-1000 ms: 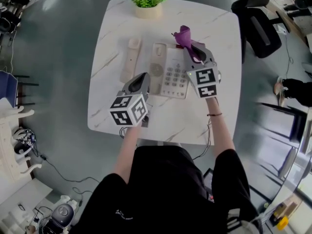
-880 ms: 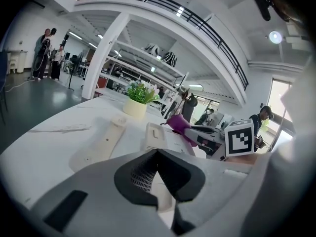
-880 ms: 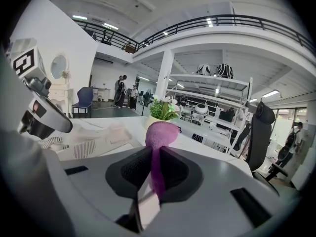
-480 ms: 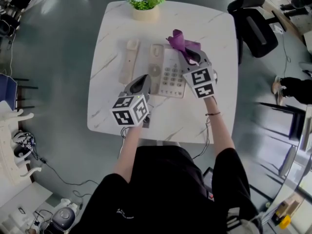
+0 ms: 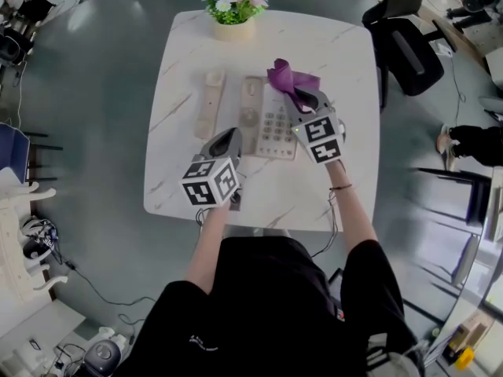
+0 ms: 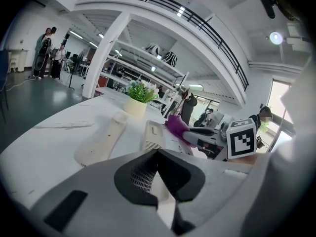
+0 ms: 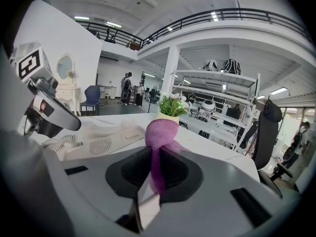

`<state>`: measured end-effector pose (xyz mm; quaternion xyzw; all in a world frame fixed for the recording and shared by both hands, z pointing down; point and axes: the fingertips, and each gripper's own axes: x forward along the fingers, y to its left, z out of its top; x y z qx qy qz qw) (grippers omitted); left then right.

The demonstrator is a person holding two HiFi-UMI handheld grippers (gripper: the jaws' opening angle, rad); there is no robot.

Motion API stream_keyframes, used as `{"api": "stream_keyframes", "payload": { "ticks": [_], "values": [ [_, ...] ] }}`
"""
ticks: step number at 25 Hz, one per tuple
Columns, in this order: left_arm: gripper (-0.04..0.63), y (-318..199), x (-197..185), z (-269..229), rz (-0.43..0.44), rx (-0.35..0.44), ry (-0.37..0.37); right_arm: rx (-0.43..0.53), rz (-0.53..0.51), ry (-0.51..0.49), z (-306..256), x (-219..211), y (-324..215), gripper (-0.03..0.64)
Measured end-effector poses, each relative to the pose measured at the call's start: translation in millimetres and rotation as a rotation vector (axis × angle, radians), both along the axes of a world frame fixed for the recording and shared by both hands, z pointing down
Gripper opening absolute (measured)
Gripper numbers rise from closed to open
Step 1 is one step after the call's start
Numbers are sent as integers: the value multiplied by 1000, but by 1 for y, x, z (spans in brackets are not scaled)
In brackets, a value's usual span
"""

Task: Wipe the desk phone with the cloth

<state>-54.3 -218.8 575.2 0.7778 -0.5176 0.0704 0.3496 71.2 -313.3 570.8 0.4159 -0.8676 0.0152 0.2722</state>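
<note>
- Right gripper (image 5: 302, 98): jaws clamped together on a purple cloth (image 5: 284, 75). The cloth bunches into a knob just past the jaw tips, with a thin strip pinched between the pads.
- Purple cloth, position: over the far right part of the desk phone (image 5: 266, 118), just beyond its keypad (image 5: 275, 124). 1 second ago it sat off the phone's far right corner; it has since come inward over the base.
- Left gripper (image 5: 227, 136): jaws closed, with nothing between them. Its tips are at the near left corner of the phone base, unchanged relative to the phone over the last second.
- Handset (image 5: 207, 100): off the cradle, lying flat on the table just left of the base and parallel to it.
- Table (image 5: 338, 61): white marble top.
- Potted flowers (image 5: 233, 8): at the far edge of the table, beyond the handset.
- Office chair (image 5: 404, 42): black, off the far right corner of the table.
</note>
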Motion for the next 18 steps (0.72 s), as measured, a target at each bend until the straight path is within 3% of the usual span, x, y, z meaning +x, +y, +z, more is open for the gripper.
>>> {"api": "stream_keyframes", "payload": {
  "ticks": [18],
  "values": [
    [-2,15,3,-1,15,-3,5,-50,-12,1,8,-3,25,35]
  ]
}}
